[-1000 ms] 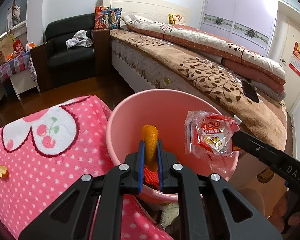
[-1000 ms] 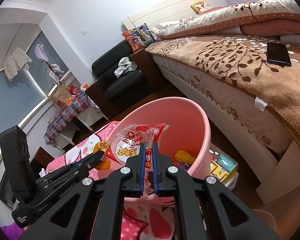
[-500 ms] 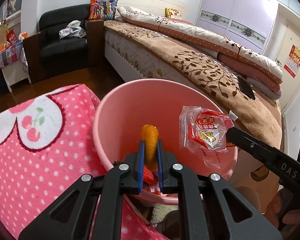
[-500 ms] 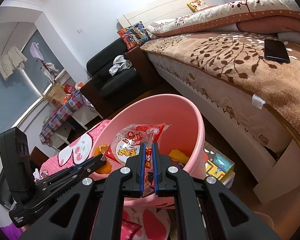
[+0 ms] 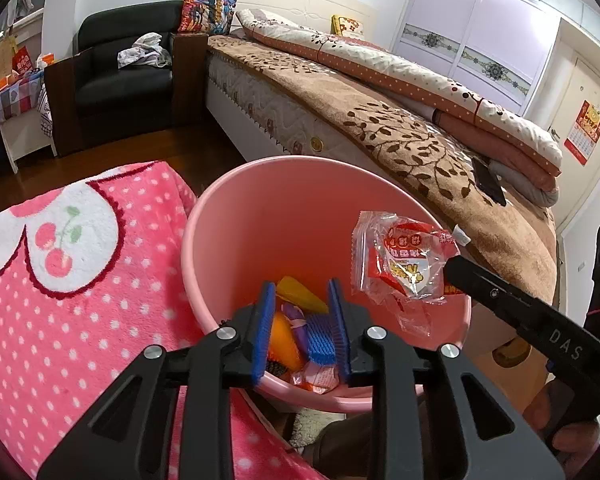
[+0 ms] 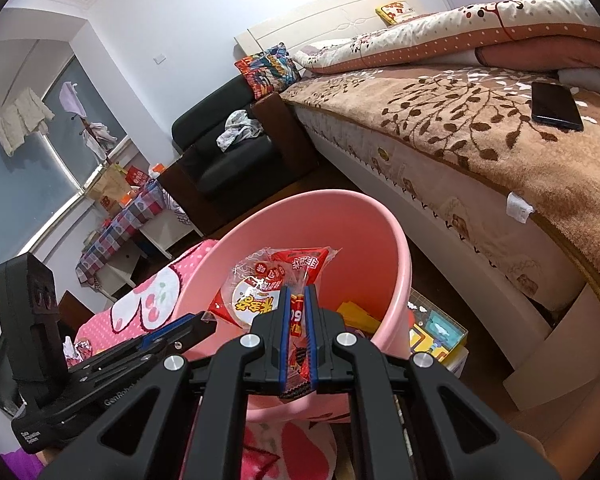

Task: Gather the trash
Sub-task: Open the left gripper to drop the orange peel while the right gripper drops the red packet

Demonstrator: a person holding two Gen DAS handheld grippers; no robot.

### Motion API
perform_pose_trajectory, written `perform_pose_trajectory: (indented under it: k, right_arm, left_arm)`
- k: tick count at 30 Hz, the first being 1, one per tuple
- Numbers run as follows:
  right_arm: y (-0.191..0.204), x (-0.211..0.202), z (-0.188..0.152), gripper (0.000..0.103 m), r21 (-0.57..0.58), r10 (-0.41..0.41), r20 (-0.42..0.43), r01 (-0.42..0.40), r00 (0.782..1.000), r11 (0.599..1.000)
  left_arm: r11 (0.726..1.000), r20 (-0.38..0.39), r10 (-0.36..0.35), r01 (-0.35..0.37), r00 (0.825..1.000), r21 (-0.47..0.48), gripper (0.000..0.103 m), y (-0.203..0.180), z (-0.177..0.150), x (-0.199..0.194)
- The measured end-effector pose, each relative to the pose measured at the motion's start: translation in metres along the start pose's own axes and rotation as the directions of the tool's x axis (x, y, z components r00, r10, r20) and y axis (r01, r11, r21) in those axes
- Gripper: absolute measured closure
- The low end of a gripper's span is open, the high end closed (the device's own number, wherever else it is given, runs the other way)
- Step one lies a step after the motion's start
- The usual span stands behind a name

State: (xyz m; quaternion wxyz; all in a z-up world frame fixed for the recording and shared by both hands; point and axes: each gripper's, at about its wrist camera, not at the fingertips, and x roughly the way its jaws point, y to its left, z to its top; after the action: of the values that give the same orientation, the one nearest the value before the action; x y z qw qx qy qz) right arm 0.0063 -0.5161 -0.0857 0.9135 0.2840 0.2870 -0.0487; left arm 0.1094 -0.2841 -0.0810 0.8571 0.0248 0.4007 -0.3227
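Note:
A pink bin (image 5: 236, 208) stands on the floor between a pink blanket and the bed. My left gripper (image 5: 302, 320) hangs over its near rim; its jaws are opening and nothing is pressed between the pads. An orange peel piece (image 5: 284, 340) lies below them in the bin, among a yellow scrap and other wrappers. My right gripper (image 6: 298, 312) is shut on a clear and red snack wrapper (image 6: 260, 292), held above the bin's mouth. The left wrist view shows that wrapper (image 5: 404, 264) at the right gripper's tip.
A pink polka-dot blanket (image 5: 80, 280) covers the surface left of the bin. The bed (image 5: 420, 148) runs along the right, with a black phone (image 6: 556, 106) on it. A colourful box (image 6: 436, 332) lies on the floor beside the bin. A black armchair (image 5: 120, 80) stands behind.
The left jaws have spread apart and the orange peel piece they held has dropped into the bin. The right gripper still holds the wrapper in the same place.

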Motion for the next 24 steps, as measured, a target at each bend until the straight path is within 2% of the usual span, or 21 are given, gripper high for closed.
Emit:
perform_pose_trajectory:
  k: [5, 24]
  right_arm:
    - [0.0003, 0.0009, -0.0011, 0.096, 0.001, -0.002, 0.0, 0.002, 1.0, 1.0]
    - [-0.005, 0.0014, -0.0029, 0.083, 0.006, -0.039, 0.025, 0.038, 0.999, 0.999]
  left_arm:
    - [1.0, 0.004, -0.002, 0.002, 1.0, -0.008, 0.076, 0.0009, 0.0005, -0.0022]
    - [1.0, 0.019, 0.006, -0.006, 1.0, -0.02, 0.076, 0.0046, 0.0012, -0.0086]
